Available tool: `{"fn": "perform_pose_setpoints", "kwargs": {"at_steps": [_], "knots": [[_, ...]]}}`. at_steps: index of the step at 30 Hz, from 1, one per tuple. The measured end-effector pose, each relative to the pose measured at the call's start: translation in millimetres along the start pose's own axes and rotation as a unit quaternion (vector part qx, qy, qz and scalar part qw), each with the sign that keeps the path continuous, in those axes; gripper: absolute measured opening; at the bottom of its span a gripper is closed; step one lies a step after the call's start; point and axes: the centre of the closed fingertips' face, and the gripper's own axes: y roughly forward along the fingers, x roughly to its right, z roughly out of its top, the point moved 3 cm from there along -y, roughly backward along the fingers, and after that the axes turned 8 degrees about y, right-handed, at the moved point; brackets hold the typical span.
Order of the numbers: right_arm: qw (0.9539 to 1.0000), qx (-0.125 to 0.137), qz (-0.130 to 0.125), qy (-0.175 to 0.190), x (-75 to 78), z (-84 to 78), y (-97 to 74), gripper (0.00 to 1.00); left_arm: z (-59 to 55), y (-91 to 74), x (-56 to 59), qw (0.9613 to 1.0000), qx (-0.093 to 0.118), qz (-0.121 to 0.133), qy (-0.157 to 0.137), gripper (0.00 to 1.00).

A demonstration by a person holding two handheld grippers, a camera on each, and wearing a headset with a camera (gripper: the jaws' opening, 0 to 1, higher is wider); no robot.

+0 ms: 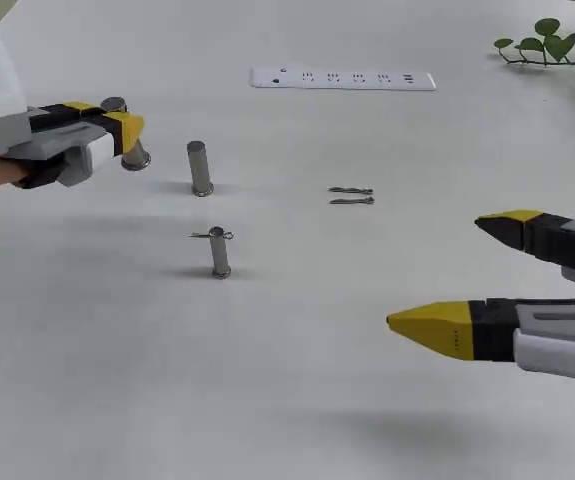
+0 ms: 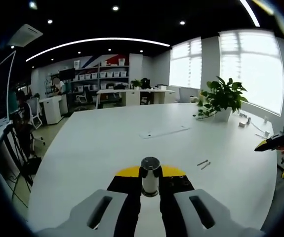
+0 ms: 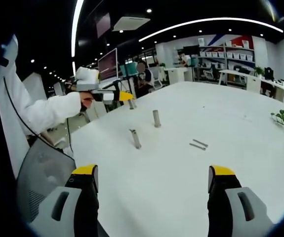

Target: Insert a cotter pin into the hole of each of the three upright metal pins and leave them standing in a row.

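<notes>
A wide white desk (image 1: 297, 400) in an open office, with shelves and bright windows behind it, carries the work. The left hand-held gripper (image 1: 127, 128) is closed on one metal pin (image 2: 150, 175), clamping its upright shaft between the jaws at the far left of the desk; whether its base touches the surface cannot be told. The right hand-held gripper (image 1: 457, 270) hangs over the near right of the desk with its jaws wide apart, holding nothing, and a small mark on one yellow tip is too small to read. There are three metal pins in all: the clamped one, a bare second pin (image 1: 199, 168) standing near it to the right, and a third pin (image 1: 220, 252) standing nearer the person with a cotter pin (image 1: 212, 235) through the hole near its top. Two loose cotter pins (image 1: 351, 195) lie side by side mid-desk, well apart from the pins. A white power strip (image 1: 342, 79) lies beyond them, its markings unreadable, and a leafy plant (image 1: 557, 40) sits at the far right.
</notes>
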Motion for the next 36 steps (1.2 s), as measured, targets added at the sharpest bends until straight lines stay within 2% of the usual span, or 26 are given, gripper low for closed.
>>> {"fn": "perform_pose_setpoints", "kwargs": {"at_steps": [3,5,7,8,10,20,26,31,36], "knots": [[1.0000,0.003,0.001,-0.001,-0.4,0.8,-1.4,0.90,4.9,-1.2,5.0,0.9999,0.010,-0.005,0.000,0.09],[1.0000,0.006,0.003,-0.001,-1.7,1.6,-2.1,0.90,8.5,-4.2,15.2,0.9997,0.017,-0.014,-0.007,0.09],[0.9999,0.011,0.002,0.002,-2.1,3.0,-2.6,0.90,11.6,-10.3,30.4,0.9996,0.019,-0.021,-0.005,0.09],[0.9999,0.012,0.002,0.002,-2.3,3.2,-2.8,0.90,12.4,-11.6,34.1,0.9996,0.019,-0.022,-0.006,0.09],[0.9999,0.014,0.003,-0.001,-2.2,4.7,-3.5,0.90,12.3,-5.3,34.5,0.9994,0.020,-0.026,-0.013,0.09],[0.9998,0.021,0.006,-0.002,-1.5,3.8,-7.3,0.89,12.9,-9.5,70.0,0.9993,0.013,-0.035,-0.003,0.09],[0.9997,0.022,0.008,0.002,0.7,-1.3,-9.3,0.89,3.0,-4.0,95.7,0.9986,-0.003,-0.052,0.003,0.09],[0.9997,0.021,0.011,0.004,2.8,-5.0,-10.9,0.89,-11.4,1.0,105.1,0.9976,-0.017,-0.067,0.004,0.09],[0.9998,0.016,0.011,0.008,4.0,-9.9,-11.0,0.89,-25.0,7.0,119.7,0.9964,-0.026,-0.081,0.008,0.09]]}}
